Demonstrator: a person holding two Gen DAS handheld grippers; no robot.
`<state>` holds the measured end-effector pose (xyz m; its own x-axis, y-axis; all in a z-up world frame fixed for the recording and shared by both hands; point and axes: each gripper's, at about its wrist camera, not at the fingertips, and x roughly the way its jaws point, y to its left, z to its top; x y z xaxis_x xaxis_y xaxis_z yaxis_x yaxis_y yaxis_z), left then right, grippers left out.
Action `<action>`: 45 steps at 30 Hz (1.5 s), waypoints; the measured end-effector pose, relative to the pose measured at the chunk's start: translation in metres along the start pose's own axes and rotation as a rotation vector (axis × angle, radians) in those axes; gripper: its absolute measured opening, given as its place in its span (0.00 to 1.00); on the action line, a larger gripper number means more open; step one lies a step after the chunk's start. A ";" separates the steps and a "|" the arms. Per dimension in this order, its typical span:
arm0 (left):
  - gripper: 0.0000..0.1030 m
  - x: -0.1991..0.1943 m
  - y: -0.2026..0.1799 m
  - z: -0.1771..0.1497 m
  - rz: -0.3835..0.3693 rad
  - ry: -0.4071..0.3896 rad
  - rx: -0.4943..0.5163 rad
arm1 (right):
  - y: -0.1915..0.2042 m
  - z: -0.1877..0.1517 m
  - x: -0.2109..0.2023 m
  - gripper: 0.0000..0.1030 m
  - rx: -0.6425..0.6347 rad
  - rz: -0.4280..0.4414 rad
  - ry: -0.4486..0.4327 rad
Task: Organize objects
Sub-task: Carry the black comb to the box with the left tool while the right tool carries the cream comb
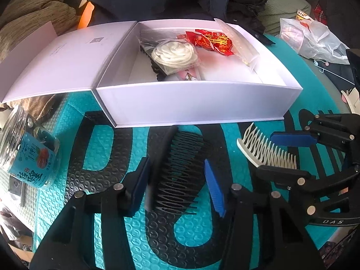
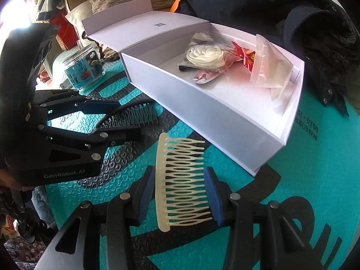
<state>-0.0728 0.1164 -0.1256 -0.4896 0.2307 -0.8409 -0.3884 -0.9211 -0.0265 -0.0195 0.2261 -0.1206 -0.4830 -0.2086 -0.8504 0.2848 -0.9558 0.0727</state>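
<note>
**A:** What did the left camera show that the right one missed?

**B:** The plastic bag [image 1: 315, 38] at the far right of the mat [image 1: 108, 144]. The right camera alone caught the printing on the mat beyond the box's end.

**A:** And the claws?

**B:** The left gripper [image 1: 180, 180] stood narrow around the black comb [image 1: 177, 171], which lay on the mat. Its left pad touched the comb's spine; whether the right pad [image 1: 214, 189] pressed the teeth, I couldn't tell. The right gripper [image 2: 183, 193] was closed on the white comb [image 2: 180, 182], pads against spine and tooth tips.

**A:** Any room to move?

**B:** The white box [image 1: 198, 103] sat open just beyond both combs, its near wall facing them, lid [image 1: 67, 60] laid flat to the left. Its near half was bare; a white flower [image 1: 172, 54], red packets [image 1: 211, 40] and a clear pouch [image 2: 270, 67] filled the far part.

**A:** Obstacles?

**B:** A jar [image 1: 24, 150] lay at the mat's left edge, and dark clothes [image 2: 315, 33] crowded behind the box.
</note>
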 end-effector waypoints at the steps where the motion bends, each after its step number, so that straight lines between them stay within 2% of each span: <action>1: 0.46 -0.001 0.001 0.000 0.002 0.001 -0.007 | 0.000 0.000 0.000 0.44 0.002 0.002 -0.001; 6: 0.46 -0.007 0.009 -0.004 -0.004 -0.005 -0.061 | 0.003 0.002 -0.003 0.44 0.008 0.002 -0.012; 17: 0.45 -0.036 0.018 -0.008 0.022 -0.037 -0.102 | 0.017 0.007 -0.014 0.44 -0.014 0.017 -0.049; 18: 0.43 -0.040 0.019 -0.008 0.026 -0.042 -0.106 | 0.019 0.008 -0.016 0.44 -0.017 0.020 -0.055; 19: 0.26 -0.043 0.020 -0.008 0.030 -0.044 -0.109 | 0.020 0.009 -0.017 0.44 -0.020 0.022 -0.059; 20: 0.22 -0.045 0.021 -0.008 0.033 -0.037 -0.114 | 0.022 0.010 -0.020 0.44 -0.024 0.024 -0.066; 29: 0.22 -0.042 0.033 -0.021 0.017 -0.019 -0.166 | 0.033 0.010 -0.028 0.44 -0.029 0.036 -0.087; 30: 0.23 -0.042 0.035 -0.023 0.011 -0.017 -0.173 | 0.033 0.009 -0.028 0.43 -0.028 0.038 -0.084; 32: 0.35 -0.041 0.037 -0.026 0.012 -0.004 -0.187 | 0.033 0.007 -0.028 0.43 -0.021 0.041 -0.081; 34: 0.64 -0.041 0.040 -0.029 0.019 0.000 -0.201 | 0.032 0.005 -0.028 0.44 -0.009 0.044 -0.074; 37: 0.69 -0.043 0.042 -0.034 0.020 -0.029 -0.217 | 0.030 0.002 -0.027 0.44 0.006 0.048 -0.062; 42: 0.71 -0.026 0.043 -0.037 0.009 0.030 -0.220 | 0.028 0.000 -0.022 0.44 0.009 0.056 -0.039; 45: 0.71 -0.023 0.035 -0.039 0.058 0.019 -0.171 | 0.027 -0.001 -0.020 0.44 0.008 0.056 -0.032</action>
<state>-0.0445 0.0662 -0.1283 -0.4916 0.1716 -0.8538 -0.2210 -0.9729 -0.0682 -0.0014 0.2046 -0.1018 -0.4926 -0.2679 -0.8280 0.3057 -0.9441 0.1236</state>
